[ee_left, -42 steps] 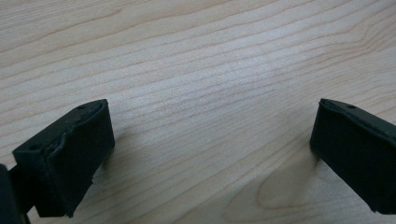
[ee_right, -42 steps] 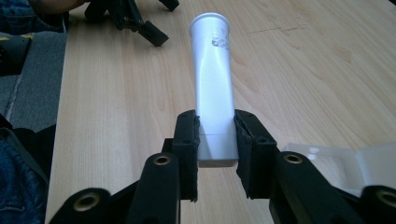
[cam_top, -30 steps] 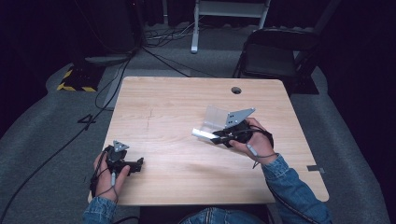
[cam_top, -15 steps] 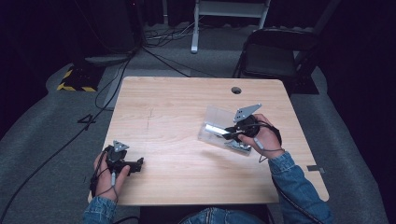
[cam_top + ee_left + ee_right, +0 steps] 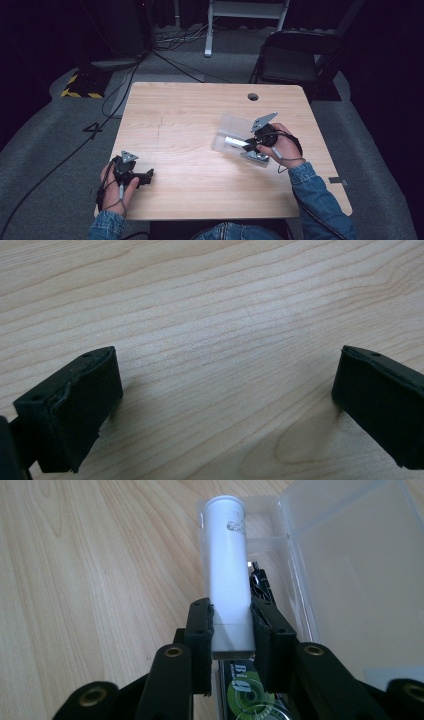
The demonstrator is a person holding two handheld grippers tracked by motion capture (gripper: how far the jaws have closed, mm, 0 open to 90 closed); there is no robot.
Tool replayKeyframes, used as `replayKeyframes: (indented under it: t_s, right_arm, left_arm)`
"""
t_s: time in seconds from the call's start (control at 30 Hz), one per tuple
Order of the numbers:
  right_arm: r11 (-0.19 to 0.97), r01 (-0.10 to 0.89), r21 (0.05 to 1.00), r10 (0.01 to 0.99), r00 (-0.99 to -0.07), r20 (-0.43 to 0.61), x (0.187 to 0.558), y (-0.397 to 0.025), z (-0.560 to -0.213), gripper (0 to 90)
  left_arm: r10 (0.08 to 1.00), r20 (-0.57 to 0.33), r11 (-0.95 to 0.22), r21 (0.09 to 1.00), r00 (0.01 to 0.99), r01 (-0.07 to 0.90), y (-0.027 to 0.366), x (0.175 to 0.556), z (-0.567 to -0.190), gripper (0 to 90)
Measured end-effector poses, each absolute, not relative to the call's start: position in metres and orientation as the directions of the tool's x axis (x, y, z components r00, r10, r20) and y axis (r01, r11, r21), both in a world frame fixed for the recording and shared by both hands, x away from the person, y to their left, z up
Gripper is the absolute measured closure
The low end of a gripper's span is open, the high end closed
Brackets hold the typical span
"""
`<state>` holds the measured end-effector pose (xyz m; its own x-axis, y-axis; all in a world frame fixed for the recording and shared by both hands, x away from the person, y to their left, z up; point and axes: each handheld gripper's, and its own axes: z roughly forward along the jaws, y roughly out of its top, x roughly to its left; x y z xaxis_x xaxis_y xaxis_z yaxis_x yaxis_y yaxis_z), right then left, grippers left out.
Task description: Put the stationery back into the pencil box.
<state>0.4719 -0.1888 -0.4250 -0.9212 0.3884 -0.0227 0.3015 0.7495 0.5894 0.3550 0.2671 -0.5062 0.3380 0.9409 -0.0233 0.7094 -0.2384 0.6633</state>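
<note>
Nearest the person, the left gripper (image 5: pixel 131 172) rests low on the front-left part of the bench (image 5: pixel 190 120), its fingers (image 5: pixel 75 405) spread wide over bare wood and holding nothing; it sits in the same place as a second ago. Farther out on the right side, the right gripper (image 5: pixel 252 145) pinches a white tube (image 5: pixel 227 570) by its near end, the fingers (image 5: pixel 200 630) pressed against both of its sides. The tube lies nearly level and points away over the clear plastic case (image 5: pixel 231 131), whose lid (image 5: pixel 350 575) is folded open flat on the bench. Against the earlier pictures, the right hand (image 5: pixel 280 145) has carried the tube slightly away from the person and down, so it now hangs just above the open tray rather than in the air beside it. A dark small part (image 5: pixel 260 582) lies in the tray beside the tube, and a green label (image 5: pixel 247 690) shows below the fingers. By my reading the tube is about to be laid in the case, or has only just been lifted from it; it is not released yet.
</note>
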Motion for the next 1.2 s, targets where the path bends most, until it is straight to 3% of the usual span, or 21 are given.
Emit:
replayKeyframes:
  t_s: [0.5, 1.2]
  right_arm:
    - [0.787, 0.321, 0.527, 0.380, -0.925, -0.004, 0.480, -0.185, -0.444, 71.9]
    - [0.769, 0.335, 0.545, 0.381, -0.924, 0.030, 0.490, -0.186, -0.458, 71.7]
  left_arm:
    - [0.941, -0.023, -0.239, 0.663, 0.338, 0.709, 0.267, 0.355, -0.506, 0.0]
    - [0.941, -0.023, -0.239, 0.663, 0.339, 0.710, 0.267, 0.355, -0.506, 0.0]
